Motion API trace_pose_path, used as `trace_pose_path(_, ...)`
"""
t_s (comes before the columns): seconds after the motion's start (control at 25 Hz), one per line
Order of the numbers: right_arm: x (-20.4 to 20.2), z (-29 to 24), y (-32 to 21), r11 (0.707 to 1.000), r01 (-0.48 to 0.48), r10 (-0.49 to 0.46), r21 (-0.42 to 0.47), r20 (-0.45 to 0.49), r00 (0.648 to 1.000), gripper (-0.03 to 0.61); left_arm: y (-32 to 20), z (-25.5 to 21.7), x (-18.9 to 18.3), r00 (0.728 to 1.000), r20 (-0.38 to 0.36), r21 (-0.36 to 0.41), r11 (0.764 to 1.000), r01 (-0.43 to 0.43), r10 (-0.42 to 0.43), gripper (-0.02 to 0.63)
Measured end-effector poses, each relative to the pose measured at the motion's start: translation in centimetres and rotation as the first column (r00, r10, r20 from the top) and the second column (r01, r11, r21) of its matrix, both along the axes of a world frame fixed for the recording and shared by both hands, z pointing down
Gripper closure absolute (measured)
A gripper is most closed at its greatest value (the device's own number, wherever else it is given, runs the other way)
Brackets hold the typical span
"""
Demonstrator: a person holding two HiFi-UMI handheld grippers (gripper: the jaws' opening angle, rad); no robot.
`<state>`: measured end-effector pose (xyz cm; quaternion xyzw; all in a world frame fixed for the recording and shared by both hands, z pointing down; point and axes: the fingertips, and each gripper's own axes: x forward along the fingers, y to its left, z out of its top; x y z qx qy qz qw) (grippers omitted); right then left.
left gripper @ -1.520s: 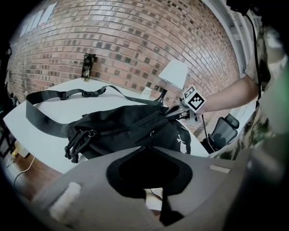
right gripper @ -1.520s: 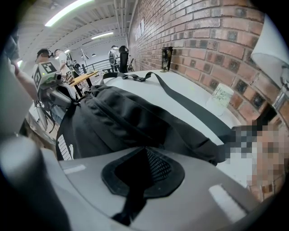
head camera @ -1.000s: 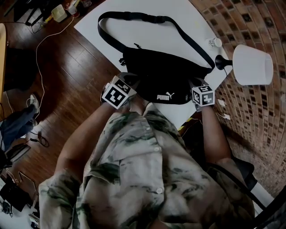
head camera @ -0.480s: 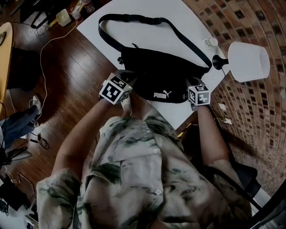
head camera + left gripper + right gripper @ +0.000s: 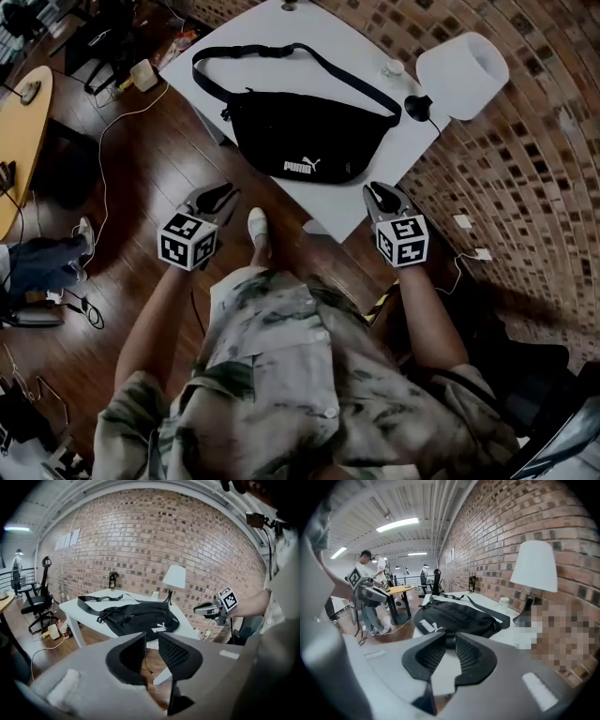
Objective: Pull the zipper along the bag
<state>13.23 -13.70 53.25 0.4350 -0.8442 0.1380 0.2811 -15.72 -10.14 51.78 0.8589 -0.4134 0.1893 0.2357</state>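
Observation:
A black waist bag (image 5: 291, 141) with a white logo lies on the white table (image 5: 253, 28), its strap (image 5: 281, 52) looped behind it. Both grippers hang off the table, short of its near edge, over the wood floor. The left gripper (image 5: 217, 194) is open with a narrow gap and holds nothing; in its own view the left gripper (image 5: 151, 637) points at the bag (image 5: 136, 618) from a distance. The right gripper (image 5: 380, 192) is also open and empty, and in its own view the right gripper (image 5: 450, 639) has the bag (image 5: 459, 613) ahead of it. I cannot make out the zipper pull.
A white-shaded lamp (image 5: 461, 64) and a small white cup (image 5: 392, 67) stand at the table's right end by the brick wall. Cables and a power strip (image 5: 142, 75) lie on the floor at left. Other people stand at a wooden table (image 5: 401, 590) farther off.
Both grippers have drawn back from the bag's near edge, off the table and toward the person. The bag stays in place.

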Motion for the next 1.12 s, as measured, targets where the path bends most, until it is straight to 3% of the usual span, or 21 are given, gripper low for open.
trace_pose_path(0.24, 0.8, -2.1, 14.1, 0.993, 0.114, -0.115, 0.029, 0.037, 0.993, 0.512, 12.7, -7.3, 2.1, 0.993, -0.04, 0.081, 0.99, 0.113, -0.11, 0.532)
trace_pose_path(0.48, 0.9, -6.4, 25.3, 0.979, 0.197, -0.202, 0.046, 0.121, 0.972, 0.526, 22.9, -12.1, 7.7, 1.0, 0.013, 0.118, 0.993, -0.021, 0.02, 0.533)
trace_pose_path(0.72, 0.5, -10.4, 32.5, 0.974, 0.196, -0.209, 0.112, 0.126, 0.97, 0.528, 28.4, -15.1, 11.4, 0.993, -0.053, 0.171, 0.981, -0.094, 0.104, 0.534)
trace_pose_path(0.88, -2.1, -12.0, 36.9, 0.969, 0.198, -0.214, 0.147, 0.108, 0.971, 0.528, 33.8, -17.0, 9.9, 0.985, -0.103, 0.21, 0.971, -0.116, 0.14, 0.534)
trace_pose_path(1.12, -10.4, -15.0, 45.3, 0.964, 0.182, -0.209, 0.193, 0.134, 0.969, 0.528, 44.2, -18.0, 1.9, 0.981, -0.146, 0.227, 0.97, -0.09, 0.125, 0.534)
